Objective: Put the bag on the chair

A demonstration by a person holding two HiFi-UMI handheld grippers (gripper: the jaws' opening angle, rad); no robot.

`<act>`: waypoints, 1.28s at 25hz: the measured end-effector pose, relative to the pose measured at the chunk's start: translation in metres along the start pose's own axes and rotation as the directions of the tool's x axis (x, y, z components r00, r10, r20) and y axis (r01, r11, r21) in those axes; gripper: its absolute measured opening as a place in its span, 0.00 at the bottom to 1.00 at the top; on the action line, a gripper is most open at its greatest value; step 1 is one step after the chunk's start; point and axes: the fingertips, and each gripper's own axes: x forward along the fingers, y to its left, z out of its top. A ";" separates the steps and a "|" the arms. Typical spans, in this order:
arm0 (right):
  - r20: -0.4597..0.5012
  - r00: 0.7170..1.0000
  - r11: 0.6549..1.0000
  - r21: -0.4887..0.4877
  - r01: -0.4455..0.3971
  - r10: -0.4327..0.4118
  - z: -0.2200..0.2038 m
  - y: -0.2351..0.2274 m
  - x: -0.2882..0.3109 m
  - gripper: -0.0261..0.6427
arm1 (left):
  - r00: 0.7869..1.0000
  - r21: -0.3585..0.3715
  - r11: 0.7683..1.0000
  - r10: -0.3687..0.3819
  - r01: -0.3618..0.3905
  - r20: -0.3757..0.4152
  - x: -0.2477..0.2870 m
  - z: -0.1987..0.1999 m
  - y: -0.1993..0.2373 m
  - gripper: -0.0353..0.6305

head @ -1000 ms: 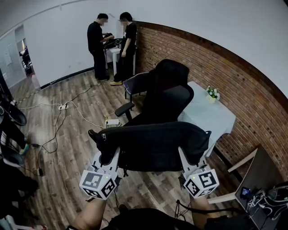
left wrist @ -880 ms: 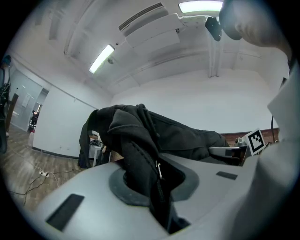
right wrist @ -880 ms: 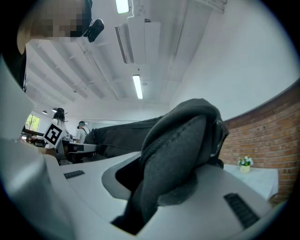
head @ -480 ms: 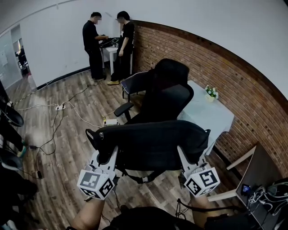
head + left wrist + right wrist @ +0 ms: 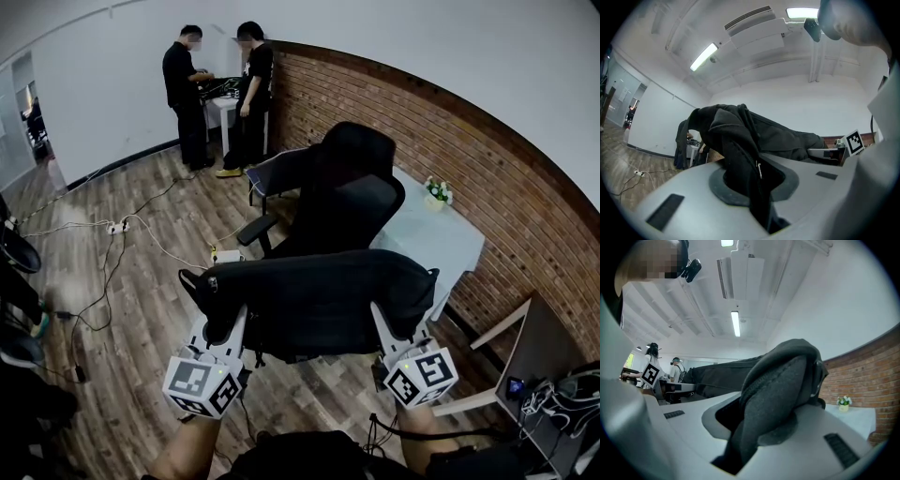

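Bag (image 5: 319, 300) in left gripper (image 5: 221, 330), right gripper (image 5: 392, 336) (square-marker cubes (image 5: 201, 385))

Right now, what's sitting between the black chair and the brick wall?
A table with a pale cloth stands between the chair and the brick wall, with a small flower pot on it. The head view shows this.

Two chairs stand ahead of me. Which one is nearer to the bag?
The black office chair with the tall back and headrest, directly beyond the bag. The smaller bluish chair stands farther off, behind it.
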 end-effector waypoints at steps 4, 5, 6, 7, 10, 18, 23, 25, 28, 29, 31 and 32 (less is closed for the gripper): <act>-0.002 1.000 1.000 0.001 0.018 -0.018 0.000 0.012 0.011 0.17 | 1.000 -0.001 1.000 -0.022 0.022 0.003 -0.001 0.003 0.017 0.13; -0.002 1.000 1.000 0.002 0.023 -0.023 0.000 0.014 0.013 0.17 | 1.000 0.001 1.000 -0.029 0.029 0.005 -0.001 0.004 0.020 0.13; -0.002 1.000 1.000 0.003 0.028 -0.028 0.000 0.015 0.015 0.17 | 0.999 0.001 0.999 -0.035 0.035 0.006 0.000 0.004 0.023 0.13; -0.002 0.999 0.999 0.001 0.032 -0.032 0.000 0.016 0.015 0.17 | 0.999 -0.001 0.999 -0.038 0.038 0.006 0.001 0.004 0.024 0.13; -0.005 0.999 0.999 -0.010 0.037 -0.037 0.001 0.020 0.015 0.17 | 0.999 -0.019 0.999 -0.038 0.038 0.004 -0.002 0.003 0.027 0.13; -0.012 1.000 0.999 -0.017 0.027 -0.027 0.001 0.011 0.038 0.17 | 0.999 -0.020 0.999 -0.039 0.040 0.007 0.011 0.002 0.038 0.13; -0.017 1.000 1.000 -0.018 0.011 -0.011 -0.001 0.002 0.067 0.17 | 1.000 -0.019 1.000 -0.023 0.023 -0.002 0.031 0.000 0.056 0.13; -0.017 1.000 1.000 -0.007 0.007 -0.007 -0.003 -0.005 0.079 0.17 | 1.000 -0.009 1.000 -0.024 0.024 -0.009 0.043 0.000 0.061 0.13; -0.016 1.000 1.000 0.000 0.003 -0.003 -0.004 -0.019 0.096 0.17 | 1.000 -0.008 1.000 -0.025 0.025 -0.016 0.064 -0.002 0.068 0.13; -0.017 1.000 1.000 -0.002 0.002 -0.002 -0.004 -0.024 0.101 0.17 | 1.000 -0.013 1.000 -0.025 0.025 -0.017 0.072 -0.003 0.071 0.13; -0.020 1.000 1.000 -0.003 0.001 -0.001 -0.004 -0.034 0.113 0.17 | 0.999 -0.022 0.999 -0.026 0.025 -0.024 0.088 -0.005 0.075 0.13; -0.021 1.000 1.000 0.000 0.003 -0.003 -0.004 -0.040 0.117 0.17 | 0.999 -0.023 0.999 -0.029 0.028 -0.027 0.096 -0.006 0.076 0.13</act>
